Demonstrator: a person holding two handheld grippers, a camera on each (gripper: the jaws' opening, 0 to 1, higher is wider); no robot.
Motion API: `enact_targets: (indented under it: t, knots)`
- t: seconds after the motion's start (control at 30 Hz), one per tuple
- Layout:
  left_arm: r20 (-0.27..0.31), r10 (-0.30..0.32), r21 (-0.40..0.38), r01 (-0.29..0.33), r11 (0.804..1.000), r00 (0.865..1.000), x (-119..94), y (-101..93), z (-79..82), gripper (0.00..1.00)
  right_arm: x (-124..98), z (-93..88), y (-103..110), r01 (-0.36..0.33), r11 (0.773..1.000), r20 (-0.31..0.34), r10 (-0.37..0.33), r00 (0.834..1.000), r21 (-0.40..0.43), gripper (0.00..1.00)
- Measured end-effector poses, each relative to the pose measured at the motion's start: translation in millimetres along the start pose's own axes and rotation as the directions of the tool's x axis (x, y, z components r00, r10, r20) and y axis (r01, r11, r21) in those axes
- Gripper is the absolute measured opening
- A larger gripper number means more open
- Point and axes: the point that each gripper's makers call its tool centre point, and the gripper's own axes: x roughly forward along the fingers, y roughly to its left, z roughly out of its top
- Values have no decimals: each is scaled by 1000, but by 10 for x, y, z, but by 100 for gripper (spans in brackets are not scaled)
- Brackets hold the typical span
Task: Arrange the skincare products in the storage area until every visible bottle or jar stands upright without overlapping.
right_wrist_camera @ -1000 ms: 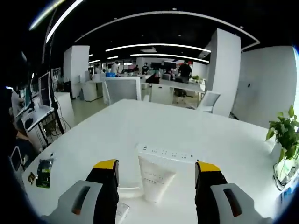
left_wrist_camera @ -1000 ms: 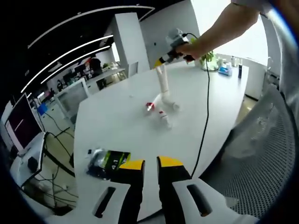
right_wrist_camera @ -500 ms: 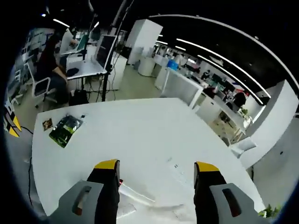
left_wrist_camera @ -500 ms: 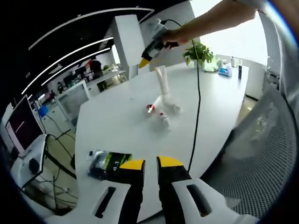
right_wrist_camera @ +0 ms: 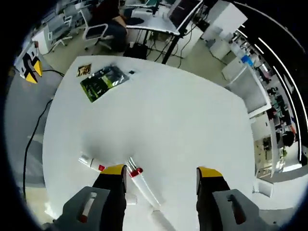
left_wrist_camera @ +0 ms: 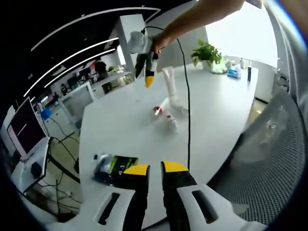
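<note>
Broadly, a large white table (left_wrist_camera: 120, 120) carries everything. In the left gripper view a bare forearm (left_wrist_camera: 202, 14) reaches in from the upper right, its hand (left_wrist_camera: 156, 42) holding the right gripper (left_wrist_camera: 146, 72) tilted steeply downward above the table, jaw tips pointing at the surface. In the right gripper view that gripper (right_wrist_camera: 161, 173) stands released, jaws wide apart, looking down on the table. 1 white tube (left_wrist_camera: 169, 82) stands upright; touching its foot lie a white tube with a red cap (left_wrist_camera: 161, 107) and a small white bottle (left_wrist_camera: 170, 122). A green packet (left_wrist_camera: 111, 166) lies near the left gripper (left_wrist_camera: 153, 169), whose jaws are clenched together on nothing.
</note>
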Motion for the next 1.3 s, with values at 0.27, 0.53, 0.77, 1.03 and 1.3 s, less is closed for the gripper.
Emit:
enact_targets:
  t: [0.27, 0.53, 0.77, 1.03, 1.3]
  knots:
    - [-8, 3, -4, -3, 1000, 1000, 6, 7, -18, 7, 223, -213, 29, -86, 994, -119, 76, 990, -74, 55]
    - [-27, -11, 3, 11, 1000, 1000, 22, -23, -52, 7, 440, -445, 122, -160, 976, -231, 124, 965, -145, 53]
    - [-46, -10, 1, 10, 1000, 999, 26, -23, -88, 6, 641, -619, 338, -251, 938, -325, 166, 931, -239, 51]
    - [-68, -21, 0, 21, 1000, 997, 41, -43, -129, 5, 835, -811, 397, -293, 924, -377, 187, 907, -246, 49]
    - [-94, -25, -5, 24, 1000, 995, 65, -45, -180, 5, 990, -887, 423, -332, 903, -414, 202, 888, -271, 45]
